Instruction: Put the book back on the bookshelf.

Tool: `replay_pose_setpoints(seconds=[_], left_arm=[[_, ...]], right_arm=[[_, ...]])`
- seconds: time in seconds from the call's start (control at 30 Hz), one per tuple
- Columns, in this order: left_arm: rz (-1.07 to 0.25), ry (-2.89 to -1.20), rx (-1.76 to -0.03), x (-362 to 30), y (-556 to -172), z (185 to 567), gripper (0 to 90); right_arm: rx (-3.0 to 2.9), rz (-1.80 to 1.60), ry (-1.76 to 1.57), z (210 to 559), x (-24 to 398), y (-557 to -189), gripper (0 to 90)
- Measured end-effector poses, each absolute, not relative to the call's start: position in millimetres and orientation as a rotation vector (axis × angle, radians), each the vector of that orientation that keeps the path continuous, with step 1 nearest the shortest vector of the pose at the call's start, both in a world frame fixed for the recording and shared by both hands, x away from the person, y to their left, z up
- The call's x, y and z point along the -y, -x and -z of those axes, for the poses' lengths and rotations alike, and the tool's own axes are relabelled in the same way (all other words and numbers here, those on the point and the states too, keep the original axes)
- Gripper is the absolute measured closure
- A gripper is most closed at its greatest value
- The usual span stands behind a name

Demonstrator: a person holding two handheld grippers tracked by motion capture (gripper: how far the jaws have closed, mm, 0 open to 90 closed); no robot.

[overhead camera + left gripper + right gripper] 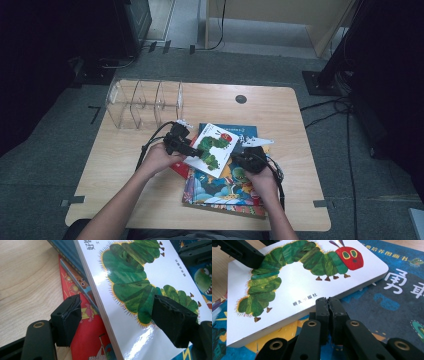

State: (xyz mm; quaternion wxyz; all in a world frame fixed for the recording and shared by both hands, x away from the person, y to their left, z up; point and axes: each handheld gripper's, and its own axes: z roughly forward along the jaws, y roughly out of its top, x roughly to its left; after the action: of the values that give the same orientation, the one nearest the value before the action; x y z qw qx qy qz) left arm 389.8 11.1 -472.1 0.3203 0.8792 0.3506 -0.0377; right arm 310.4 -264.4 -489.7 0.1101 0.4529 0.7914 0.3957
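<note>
- The caterpillar book [214, 149] is a white board book that lies on top of a stack of picture books near the middle of the table [300, 165], just in front of the clear divider rack [145, 104]
- In the high view its long axis runs diagonally, from the near right corner up toward the far left; the red caterpillar head sits at the far end, next to the rack side
- Its left edge is raised off the stack, so the cover is tilted rather than flat
- Left tongs [117, 320]: spread wide around the left edge of the caterpillar book; one pad sits below the edge over the red book [87, 340], the other lies over the green caterpillar print on the cover. Whether the pads press on the board cannot be told
- Right tongs [328, 305]: pressed together, nothing between them; the tips are against the near side edge of the caterpillar book, above the dark blue book [397, 302]
- The dinosaur book [220, 187] at the front of the stack is partly covered by the caterpillar book and the right hand [260, 180]
- The red book shows as a narrow strip; its title is hidden
- The rack's compartments are hard to make out through the clear walls
</note>
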Motion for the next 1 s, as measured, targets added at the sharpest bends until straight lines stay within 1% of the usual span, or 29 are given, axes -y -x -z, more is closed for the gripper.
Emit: replay_pose_setpoints(seconds=[0.17, 0.27, 0.33, 0.43, 0.5, 0.53, 0.77, 0.8, 0.83, 0.87, 0.93, 1.0], left_arm=[[0.16, -2.297, -0.942, -11.2, -391.9, 475.3, 23.1], [0.165, -2.307, -0.938, -11.2, -391.8, 475.2, 22.3], [0.16, -2.316, -0.95, -11.3, -391.5, 475.4, 19.4], [0.174, -2.309, -0.967, -13.7, -392.5, 476.6, 18.3], [0.271, -2.282, -1.011, -16.6, -395.4, 481.7, 16.5], [0.288, -2.274, -1.021, -17.4, -395.8, 482.8, 16.5], [0.261, -2.304, -1.082, -18.1, -393.0, 475.9, 17.0], [0.232, -2.298, -1.087, -20.8, -391.3, 469.1, 21.4], [0.232, -2.298, -1.087, -20.8, -391.3, 469.1, 24.5], [0.218, -2.289, -1.088, -23.4, -390.7, 464.5, 24.5], [0.192, -2.265, -1.093, -26.7, -389.7, 454.6, 33.6], [0.185, -2.285, -1.1, -26.9, -389.7, 443.6, 38.5]], right_arm=[[-2.336, -1.171, -1.328, 489.9, 261.9, -313.5, 88.4], [-2.344, -1.178, -1.313, 490.1, 258.0, -315.9, 88.7], [-2.352, -1.182, -1.29, 490.7, 253.9, -318.0, 88.7], [-2.353, -1.191, -1.286, 491.2, 251.9, -319.3, 88.9], [-2.363, -1.2, -1.277, 491.5, 246.9, -321.3, 90.0], [-2.363, -1.2, -1.277, 491.5, 246.9, -321.3, 90.0], [-2.386, -1.19, -1.256, 490.4, 239.8, -324.6, 90.0], [-2.386, -1.175, -1.256, 489.8, 237.8, -324.1, 90.0], [-2.386, -1.167, -1.246, 489.7, 237.2, -323.8, 90.0], [-2.386, -1.167, -1.246, 489.7, 237.2, -323.8, 90.0], [-2.387, -1.162, -1.243, 489.4, 235.5, -323.0, 90.0], [-2.391, -1.172, -1.245, 489.7, 234.2, -322.5, 90.0]])
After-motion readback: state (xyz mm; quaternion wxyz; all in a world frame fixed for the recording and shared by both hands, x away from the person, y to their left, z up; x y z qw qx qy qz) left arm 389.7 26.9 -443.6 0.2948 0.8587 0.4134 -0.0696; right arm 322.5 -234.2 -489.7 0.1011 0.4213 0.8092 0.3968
